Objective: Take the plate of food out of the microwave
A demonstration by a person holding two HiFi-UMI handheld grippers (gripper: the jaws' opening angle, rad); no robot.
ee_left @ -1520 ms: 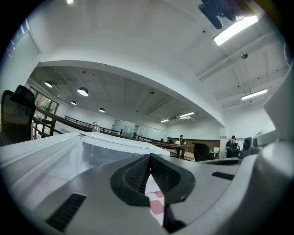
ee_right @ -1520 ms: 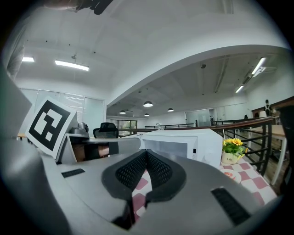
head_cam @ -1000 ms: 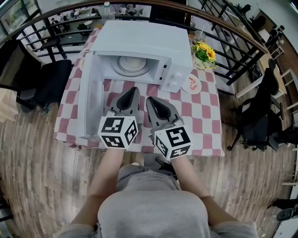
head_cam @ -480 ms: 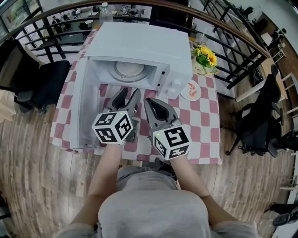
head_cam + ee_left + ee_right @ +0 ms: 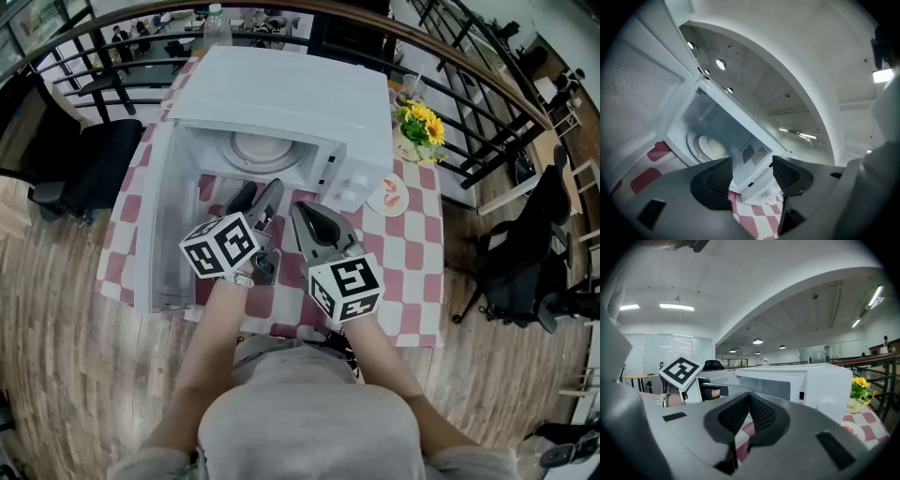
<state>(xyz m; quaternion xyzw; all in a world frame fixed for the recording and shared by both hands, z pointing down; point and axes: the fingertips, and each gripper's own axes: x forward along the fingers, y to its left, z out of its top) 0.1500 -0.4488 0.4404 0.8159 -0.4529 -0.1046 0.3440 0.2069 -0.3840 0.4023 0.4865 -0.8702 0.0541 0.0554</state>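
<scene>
While my right gripper (image 5: 300,211) is pinched closed and empty, my left gripper (image 5: 257,197) has just been spreading its jaws, nothing between them, before the plate (image 5: 263,150) in the microwave (image 5: 281,89).

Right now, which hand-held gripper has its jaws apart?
The left hand-held gripper: its jaws have just been opening and stand apart with nothing between them. The right hand-held gripper has its jaws together.

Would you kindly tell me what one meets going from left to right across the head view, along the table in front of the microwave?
open microwave door → left gripper → right gripper → small dish on the checked cloth
</scene>
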